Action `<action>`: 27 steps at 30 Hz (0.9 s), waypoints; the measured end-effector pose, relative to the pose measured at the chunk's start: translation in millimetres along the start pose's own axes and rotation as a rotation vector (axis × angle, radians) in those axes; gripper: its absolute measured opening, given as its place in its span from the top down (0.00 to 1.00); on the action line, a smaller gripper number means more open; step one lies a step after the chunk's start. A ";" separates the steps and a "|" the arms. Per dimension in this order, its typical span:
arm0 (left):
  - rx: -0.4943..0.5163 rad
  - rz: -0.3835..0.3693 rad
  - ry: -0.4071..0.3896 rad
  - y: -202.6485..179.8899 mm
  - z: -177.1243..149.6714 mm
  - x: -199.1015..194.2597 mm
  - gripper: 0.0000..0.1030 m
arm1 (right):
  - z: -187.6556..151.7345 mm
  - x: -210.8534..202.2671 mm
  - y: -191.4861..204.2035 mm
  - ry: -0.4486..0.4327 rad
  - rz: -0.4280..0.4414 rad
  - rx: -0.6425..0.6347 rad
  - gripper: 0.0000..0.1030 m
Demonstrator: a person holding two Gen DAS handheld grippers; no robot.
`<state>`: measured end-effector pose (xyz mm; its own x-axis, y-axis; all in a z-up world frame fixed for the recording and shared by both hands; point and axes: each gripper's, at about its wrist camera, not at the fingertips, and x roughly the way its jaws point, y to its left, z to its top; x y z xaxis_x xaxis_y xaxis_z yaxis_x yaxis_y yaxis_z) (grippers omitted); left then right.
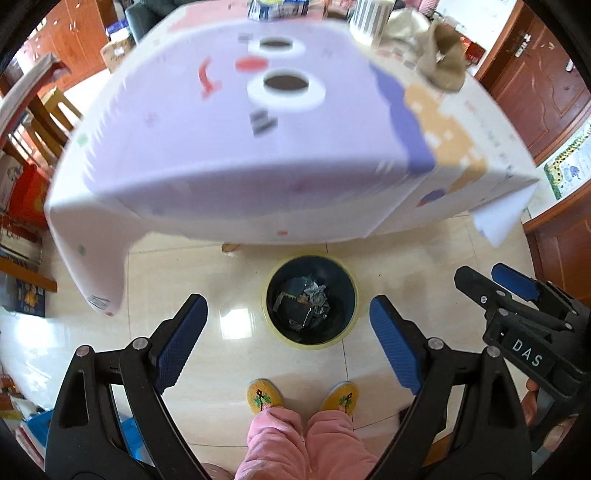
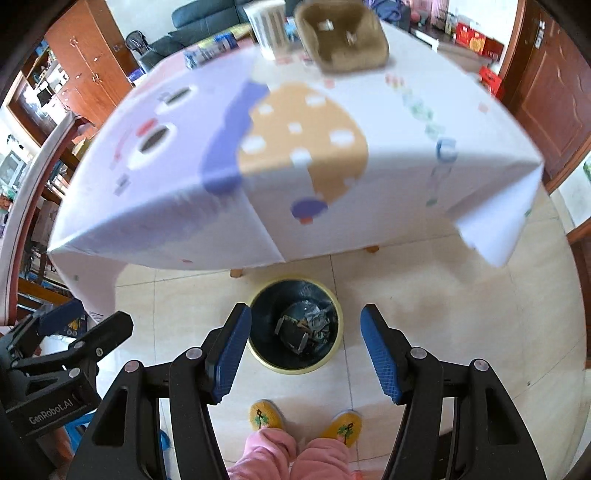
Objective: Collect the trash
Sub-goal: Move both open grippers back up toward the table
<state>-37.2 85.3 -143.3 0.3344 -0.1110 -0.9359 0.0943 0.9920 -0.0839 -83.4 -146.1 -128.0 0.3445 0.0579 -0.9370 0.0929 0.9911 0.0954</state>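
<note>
Hovering: open tongs (image 2: 304, 354) above trash bin (image 2: 295, 363).

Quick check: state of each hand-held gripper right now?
Left hand-held gripper: open, holding nothing, above the trash bin.
Right hand-held gripper: open, holding nothing, above the same bin.

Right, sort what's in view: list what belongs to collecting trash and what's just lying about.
For the job:
- trash bin on the floor, scraps already inside
- crumpled brown paper on the table
- left gripper, open and empty
- right gripper, open and empty

Lying about:
- striped white container
- blue and white carton
- patterned tablecloth
</note>
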 end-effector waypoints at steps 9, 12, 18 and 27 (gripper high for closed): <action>0.056 -0.036 -0.066 4.8 28.6 -92.6 0.15 | 14.4 -84.6 23.7 -0.048 -0.002 0.032 0.39; 0.079 -0.056 -0.102 6.9 38.8 -116.6 0.15 | 19.5 -112.1 30.2 -0.068 -0.012 0.024 0.38; 0.143 -0.085 -0.203 8.5 71.3 -167.5 0.15 | 30.9 -143.0 42.8 -0.119 -0.037 0.027 0.32; 0.178 -0.135 -0.306 18.4 112.4 -206.9 0.15 | 66.3 -183.3 45.1 -0.242 -0.074 0.040 0.32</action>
<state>0.8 119.8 87.2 0.5700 -0.2799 -0.7725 0.3097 0.9440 -0.1136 -80.4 -119.9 70.4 0.5487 -0.0497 -0.8346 0.1611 0.9858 0.0472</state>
